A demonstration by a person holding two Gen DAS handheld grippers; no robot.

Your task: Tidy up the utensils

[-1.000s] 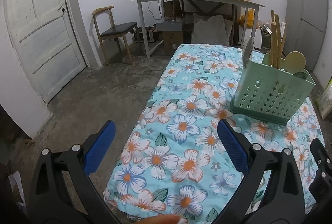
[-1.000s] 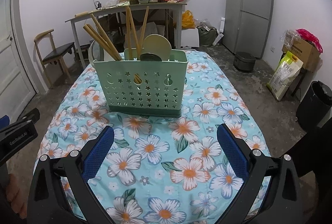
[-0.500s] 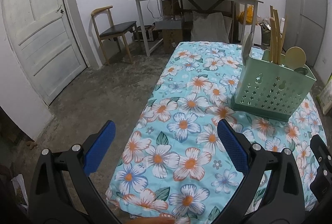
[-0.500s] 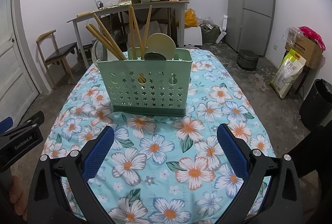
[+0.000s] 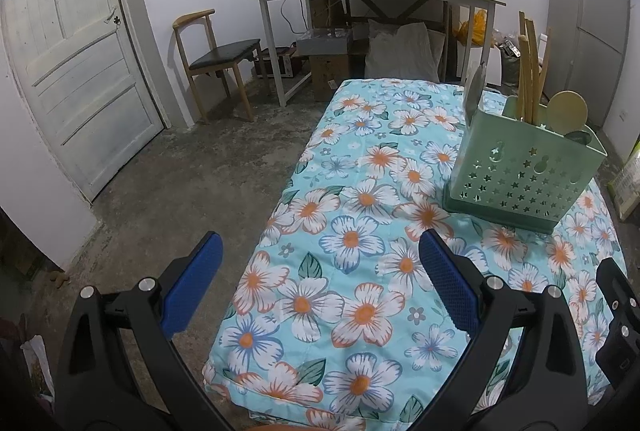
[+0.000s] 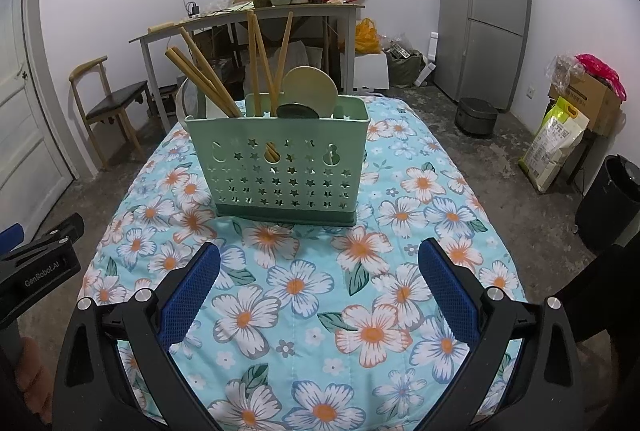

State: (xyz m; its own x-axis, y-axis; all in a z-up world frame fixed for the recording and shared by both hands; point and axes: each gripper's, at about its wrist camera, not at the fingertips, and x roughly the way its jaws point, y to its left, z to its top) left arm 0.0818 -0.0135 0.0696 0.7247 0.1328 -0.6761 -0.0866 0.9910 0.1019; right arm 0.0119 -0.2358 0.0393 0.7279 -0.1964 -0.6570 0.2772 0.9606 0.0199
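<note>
Both your grippers are wide open w/ nothing held: left gripper (image 5: 320,283) hangs over the near left edge of the tabletop (image 6: 452,215), right gripper (image 6: 319,287) faces the green basket (image 6: 280,167) at the centre. The chopsticks (image 6: 256,63), round spoon (image 6: 310,89) etc. already stand inside it. No loose utensil is visible on the cloth, so the sorting looks finished, I think. Next move probably: only pull back, or check the basket.

You see a mint-green star-punched caddy (image 6: 280,167) at frame centre on turquoise cloth (image 6: 420,231) patterned with white-and-orange flowers.
</note>
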